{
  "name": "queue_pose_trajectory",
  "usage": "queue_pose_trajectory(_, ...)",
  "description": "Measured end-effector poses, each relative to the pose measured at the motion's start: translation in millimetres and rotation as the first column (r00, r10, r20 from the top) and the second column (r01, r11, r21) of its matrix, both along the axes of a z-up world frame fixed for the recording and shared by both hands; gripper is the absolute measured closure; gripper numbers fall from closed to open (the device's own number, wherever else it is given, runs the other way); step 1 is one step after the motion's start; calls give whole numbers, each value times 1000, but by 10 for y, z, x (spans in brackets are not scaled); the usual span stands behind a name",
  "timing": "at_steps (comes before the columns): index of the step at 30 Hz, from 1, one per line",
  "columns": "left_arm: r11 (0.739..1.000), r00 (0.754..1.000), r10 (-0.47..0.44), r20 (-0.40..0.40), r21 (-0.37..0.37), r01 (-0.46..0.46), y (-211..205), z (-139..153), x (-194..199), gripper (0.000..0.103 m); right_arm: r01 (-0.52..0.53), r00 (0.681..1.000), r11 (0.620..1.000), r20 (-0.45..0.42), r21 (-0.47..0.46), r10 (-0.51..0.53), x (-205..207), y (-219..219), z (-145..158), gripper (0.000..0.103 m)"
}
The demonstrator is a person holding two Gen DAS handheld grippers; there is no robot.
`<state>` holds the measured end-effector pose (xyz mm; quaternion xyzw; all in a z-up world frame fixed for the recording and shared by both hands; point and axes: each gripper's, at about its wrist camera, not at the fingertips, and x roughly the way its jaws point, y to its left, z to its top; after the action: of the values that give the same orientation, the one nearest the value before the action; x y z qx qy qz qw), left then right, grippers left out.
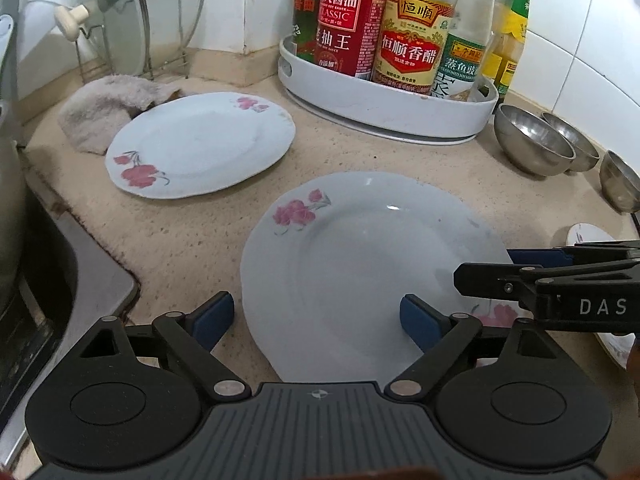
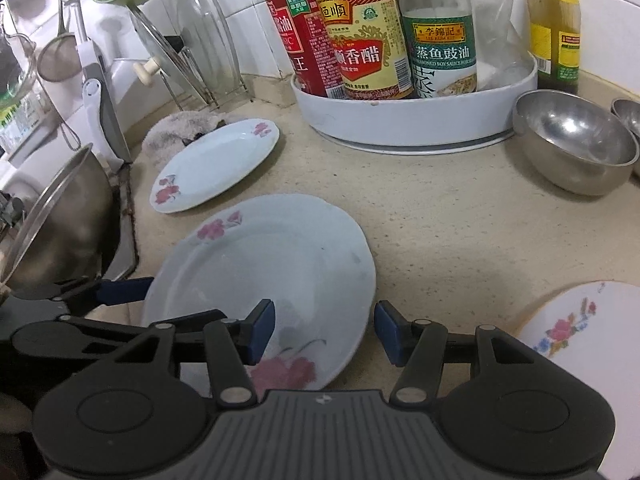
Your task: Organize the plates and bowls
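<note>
A white plate with pink flowers [image 1: 360,264] [image 2: 264,268] lies flat on the beige counter right in front of both grippers. My left gripper [image 1: 318,324] is open, its fingers straddling the plate's near left rim. My right gripper [image 2: 325,332] is open, straddling the plate's near right rim; it shows from the side in the left wrist view [image 1: 520,276]. A second flowered plate [image 1: 200,146] [image 2: 214,164] lies farther back left. A third plate [image 2: 580,324] lies at the right. Steel bowls [image 1: 532,140] [image 2: 576,140] stand at the back right.
A white tray of sauce bottles [image 1: 384,100] [image 2: 412,116] stands at the back. A grey cloth [image 1: 100,108] and a lid rack [image 1: 132,20] are at the back left. The sink edge [image 1: 72,264] with a steel pot [image 2: 60,216] is on the left.
</note>
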<state>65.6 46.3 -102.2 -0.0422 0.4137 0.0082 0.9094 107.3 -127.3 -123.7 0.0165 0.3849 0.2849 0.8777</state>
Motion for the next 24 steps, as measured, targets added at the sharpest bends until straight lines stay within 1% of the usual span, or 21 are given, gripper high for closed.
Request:
queue_pose_trajectory(3, 1000, 1000, -7, 0, 2, 7, -6, 0, 28, 10, -4, 1000, 1000, -1, 10, 4, 4, 1, -4, 49)
queue_pose_trajectory(7, 1000, 1000, -11, 3, 5, 11, -35, -2, 55, 10, -38, 999, 999, -12, 8, 38, -9, -15, 2, 48)
queue_pose_trajectory(8, 1000, 1000, -10, 6, 4, 10, -37, -4, 51, 10, -41, 999, 999, -17, 10, 41, -11, -21, 5, 47)
queue_pose_trajectory(11, 1000, 1000, -13, 17, 4, 13, -26, -11, 26, 10, -51, 998, 998, -36, 26, 52, 5, -31, 8, 38)
queue_pose_trajectory(14, 1000, 1000, -7, 28, 7, 7, -29, -20, -13, 10, -80, 997, 997, -20, -16, 80, -45, 14, 9, 38)
queue_pose_trajectory(17, 1000, 1000, 5, 26, 6, -5, -40, -15, -29, 10, -76, 997, 997, 8, -29, 76, -135, 23, -7, 47)
queue_pose_trajectory(18, 1000, 1000, 8, 21, 8, -8, -55, -9, -27, 10, -67, 998, 997, 18, -34, 68, -150, 22, -10, 53)
queue_pose_trajectory(19, 1000, 1000, 14, 17, 10, -14, -63, -4, -25, 10, -56, 998, 998, 20, -34, 56, -151, 14, -12, 58)
queue_pose_trajectory(20, 1000, 1000, 19, 13, 11, -19, -67, -1, -21, 10, -44, 999, 998, 18, -33, 45, -141, 5, -9, 59)
queue_pose_trajectory(22, 1000, 1000, 26, 8, 12, -26, -73, 5, -14, 10, -24, 1000, 999, 16, -27, 25, -128, -18, -9, 67)
queue_pose_trajectory(24, 999, 999, 33, 6, 16, -33, -80, 9, -9, 10, -10, 1000, 1000, 14, -19, 11, -120, -44, -10, 69)
